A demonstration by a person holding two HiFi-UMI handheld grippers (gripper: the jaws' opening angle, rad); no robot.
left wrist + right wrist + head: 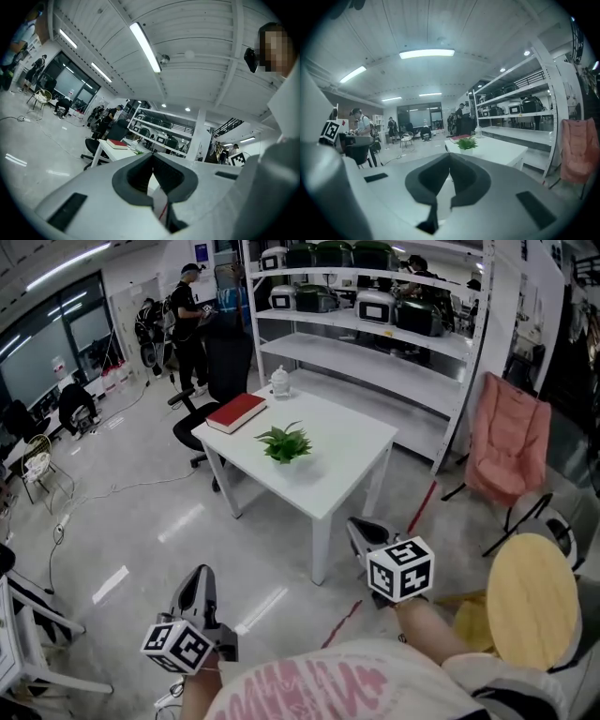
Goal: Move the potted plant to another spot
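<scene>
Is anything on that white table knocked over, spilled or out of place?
Nothing stands out. The potted plant stands upright near the middle of the table, the red book lies flat at a far corner, the jar beside it is upright, and no spill shows.

Room bright, evenly lit by long white ceiling tube lamps (145, 47) high above left gripper (152, 155) and right gripper (449, 157). Streaky lamp glare on glossy pale grey floor (141, 484) ahead of left gripper. Shadows soft, faint under white square table (328, 460) ahead of both. Gripper views: strong fisheye bend, dark vignetted corners, right one bluish. Gripper bodies nearest lens soft, out of focus.
</scene>
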